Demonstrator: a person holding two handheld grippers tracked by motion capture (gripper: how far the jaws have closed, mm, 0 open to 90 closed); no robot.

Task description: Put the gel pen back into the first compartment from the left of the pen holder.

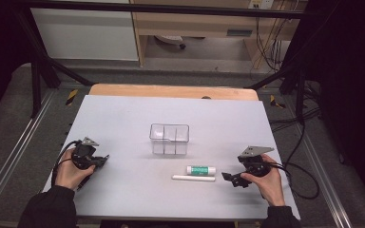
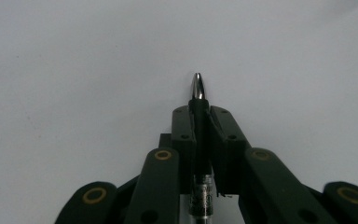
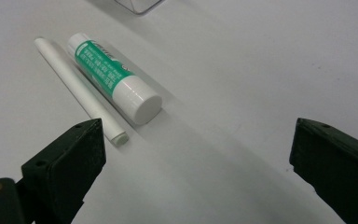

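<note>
My left gripper (image 2: 200,119) is shut on a black pen (image 2: 199,135) whose silver tip pokes out past the jaws over the bare table. In the high view that left gripper (image 1: 102,160) sits at the table's left, held by a hand. A green-and-white glue stick (image 3: 113,76) and a thin white stick (image 3: 80,91) lie side by side on the table, just ahead and left of my right gripper (image 3: 198,161), whose jaws stand wide open with nothing between them. From above, the glue stick (image 1: 201,169) and white stick (image 1: 193,178) lie left of the right gripper (image 1: 228,177).
A clear plastic box (image 1: 169,138) with compartments stands at the table's middle, behind the glue stick. The grey table top (image 1: 123,118) ends in a wooden strip at the back. Cables trail off the right side.
</note>
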